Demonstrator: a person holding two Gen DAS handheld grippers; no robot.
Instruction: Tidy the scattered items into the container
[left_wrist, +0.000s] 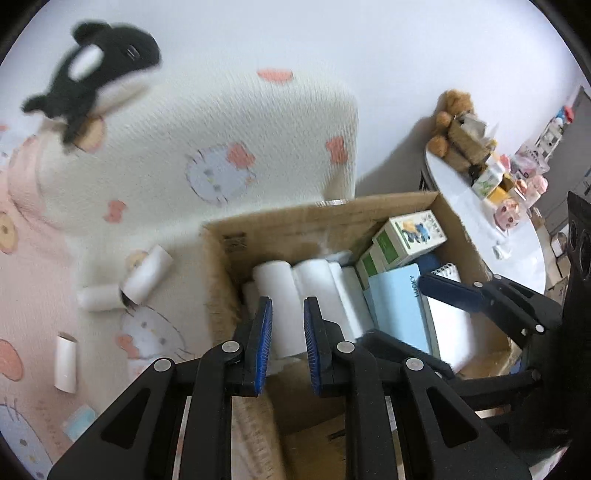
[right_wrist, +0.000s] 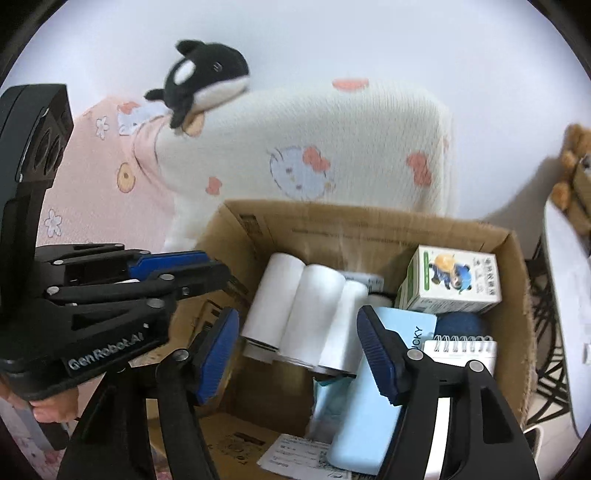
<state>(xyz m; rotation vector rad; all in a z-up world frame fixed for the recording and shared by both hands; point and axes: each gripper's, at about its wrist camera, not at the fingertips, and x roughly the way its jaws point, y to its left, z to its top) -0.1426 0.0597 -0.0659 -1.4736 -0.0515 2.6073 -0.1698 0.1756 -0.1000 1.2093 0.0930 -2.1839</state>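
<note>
Left wrist view: my left hand-held gripper (left_wrist: 288, 325) hung narrowly parted and empty, lower centre, over the brown cardboard box (left_wrist: 236, 266); white paper rolls (left_wrist: 136, 277) lay on the bed at left.

Right wrist view: my right hand-held gripper (right_wrist: 299, 354) gaped half-open, holding nothing, above white rolls (right_wrist: 295, 314) inside the box.

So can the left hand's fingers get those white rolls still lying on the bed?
Probably yes. The white rolls lie bare on the blanket, left of the cardboard box, with nothing on top of them. The left gripper holds nothing, but its fingers stand narrow and would need to open wider.
</note>
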